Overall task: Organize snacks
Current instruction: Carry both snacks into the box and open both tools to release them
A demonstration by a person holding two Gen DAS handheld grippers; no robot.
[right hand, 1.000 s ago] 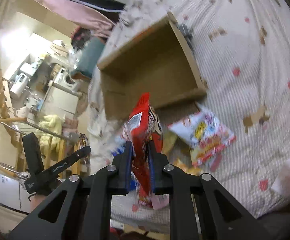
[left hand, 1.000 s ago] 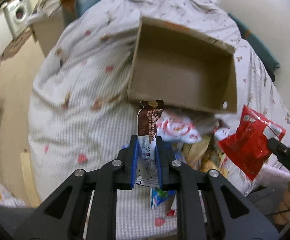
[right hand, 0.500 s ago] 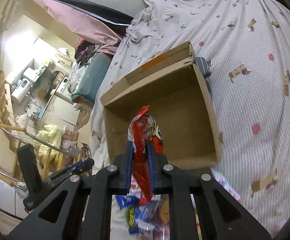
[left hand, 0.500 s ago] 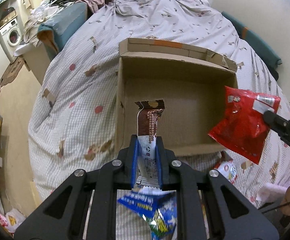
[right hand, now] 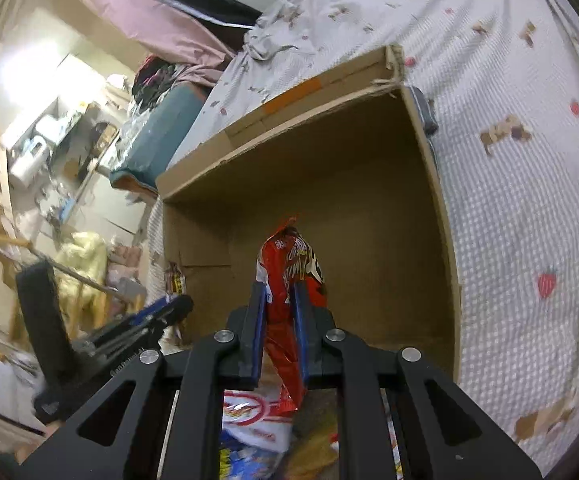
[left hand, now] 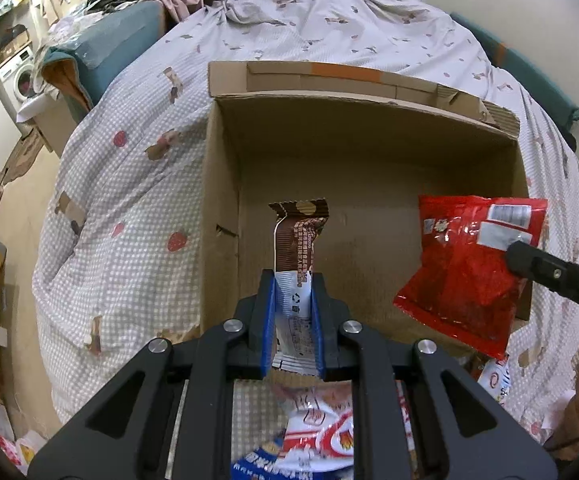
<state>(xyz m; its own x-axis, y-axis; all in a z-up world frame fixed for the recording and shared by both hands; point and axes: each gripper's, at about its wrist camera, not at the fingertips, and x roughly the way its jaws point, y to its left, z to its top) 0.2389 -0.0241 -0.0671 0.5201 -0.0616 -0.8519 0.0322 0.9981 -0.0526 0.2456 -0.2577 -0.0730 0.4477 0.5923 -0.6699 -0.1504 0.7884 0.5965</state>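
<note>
Left gripper [left hand: 292,300] has its blue pads pinched tight on a brown bar [left hand: 298,240], wrapper standing up out of the jaws w/ the crimped top end pointing at the box [left hand: 225,184]. The bar hangs over the box's near-left part, not touching the floor of it afaict.

Right gripper [right hand: 280,308] is clamped on a red bag [right hand: 289,264], seen edge-on in its own cam. In the left cam the same bag [left hand: 469,264] shows flat-on w/ a white label at its top right corner, hanging over the right side of the box, black finger [left hand: 545,268] coming in from the right.

Box is open cardboard, nothing lying inside as far as both views show, far flap folded back w/ an orange tape strip. It sits on a bed w/ a checked quilt [left hand: 129,208], strawberry and dog prints on it.

Just below the grippers, on the near side of the box, there's a snack pile [left hand: 321,432]: red-white and blue packs. Right cam shows the same pile [right hand: 257,420], blurry.
</note>
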